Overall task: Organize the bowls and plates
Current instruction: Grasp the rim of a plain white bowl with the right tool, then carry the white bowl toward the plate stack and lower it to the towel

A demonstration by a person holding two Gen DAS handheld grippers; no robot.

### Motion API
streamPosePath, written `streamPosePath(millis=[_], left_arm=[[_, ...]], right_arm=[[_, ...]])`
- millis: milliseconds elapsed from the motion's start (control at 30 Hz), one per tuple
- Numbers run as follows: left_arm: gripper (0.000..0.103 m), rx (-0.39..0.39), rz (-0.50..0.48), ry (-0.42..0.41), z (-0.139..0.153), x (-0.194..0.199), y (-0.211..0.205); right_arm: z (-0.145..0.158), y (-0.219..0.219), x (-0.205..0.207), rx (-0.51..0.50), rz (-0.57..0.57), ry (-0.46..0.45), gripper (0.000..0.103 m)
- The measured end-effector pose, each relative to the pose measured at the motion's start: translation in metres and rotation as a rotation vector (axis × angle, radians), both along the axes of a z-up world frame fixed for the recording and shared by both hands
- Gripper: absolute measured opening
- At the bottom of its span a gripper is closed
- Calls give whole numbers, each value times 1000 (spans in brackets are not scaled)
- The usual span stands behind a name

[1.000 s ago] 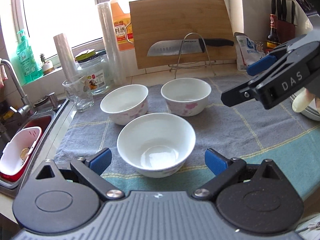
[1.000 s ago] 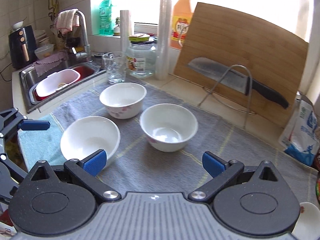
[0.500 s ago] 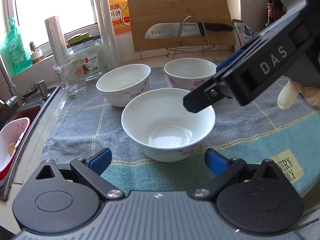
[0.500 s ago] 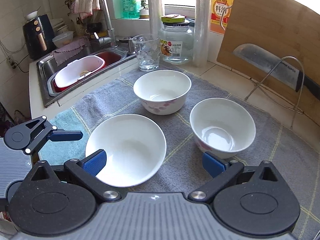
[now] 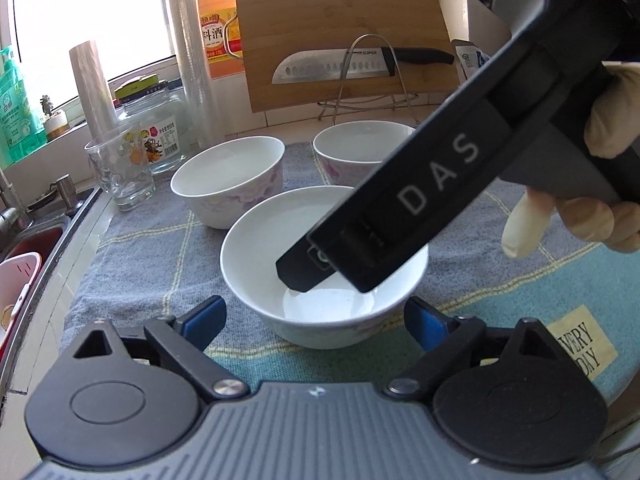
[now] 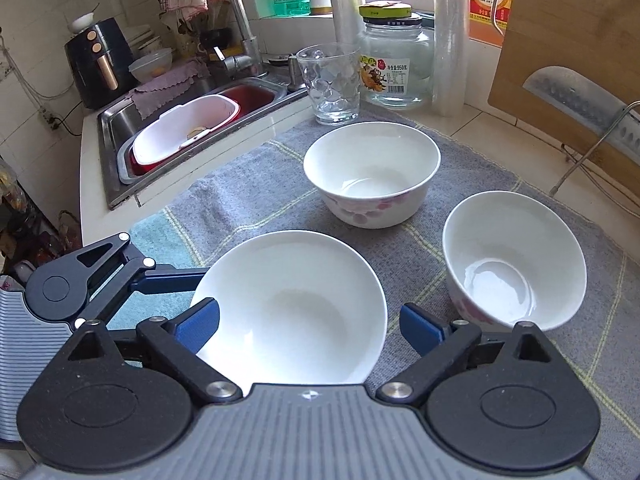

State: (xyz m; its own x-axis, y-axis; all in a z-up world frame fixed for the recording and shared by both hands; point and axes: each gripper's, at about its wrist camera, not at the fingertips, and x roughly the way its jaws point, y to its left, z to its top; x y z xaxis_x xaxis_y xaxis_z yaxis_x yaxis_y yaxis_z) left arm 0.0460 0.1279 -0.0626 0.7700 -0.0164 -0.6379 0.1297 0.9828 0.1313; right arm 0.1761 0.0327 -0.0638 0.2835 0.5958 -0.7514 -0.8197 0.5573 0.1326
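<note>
- Three white bowls sit on a grey checked towel (image 6: 248, 200) spread over the tabletop (image 6: 256, 128), beside the sink (image 6: 120, 128) at its left.
- The near bowl (image 5: 320, 280), wide and shallow, stands closest to both cameras; its rim reaches between the fingers of each hand-held gripper.
- The left hand-held gripper (image 5: 314, 320) has its blue pads on either side of the near bowl, just off its outer wall. Its jaws have just been closing, with the bowl between them, and a gap shows on both sides, so it is not clamped.
- The right hand-held gripper (image 6: 308, 324) comes in from the right, tilted downward. In the left wrist view one of its black fingers (image 5: 304, 268) dips inside the near bowl, above the bottom.
- In the right wrist view its left pad overlaps the bowl's rim and its right pad stands just outside the rim; the jaws have just been closing and I see no firm grip.
- A gloved hand (image 5: 572, 208) holds the right hand-held gripper's body.
- The far left bowl (image 6: 372, 176), deeper and with pink flowers on its side, stands upright beyond the near bowl.
- The far right bowl (image 6: 516, 260) has the same pattern and stands apart from the other two.
- A drinking glass (image 6: 332, 84) and a lidded jar (image 6: 394, 64) stand past the towel's far edge.
- A wooden cutting board (image 5: 344, 28) leans at the back with a knife (image 5: 352, 66) on a wire rack before it.
</note>
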Motion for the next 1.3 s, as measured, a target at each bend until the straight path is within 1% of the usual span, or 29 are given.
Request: streamPosePath(millis=[167,300,533,733,1000,1300], left_arm=[[86,-15,-15,3,0,2,0],[86,-14,-18,6,0,3,1],[86,-6,-27,20,3,5,-3],[86,-4,-58,13,13,1,-12],[86,-22,-135,9,26,-1,-35],[86,-41,-240,25,28,-1,-60]], right_arm=[[-4,0,4,7,10,39,87],[-3,-3,5,10,12,44,83],[-2,-8,5,18,3,54,83],[7,-23,2,41,-16,57,83],[15,-56,-8,50,-79,44,83],[17,-99,-21,53,-178,37,83]])
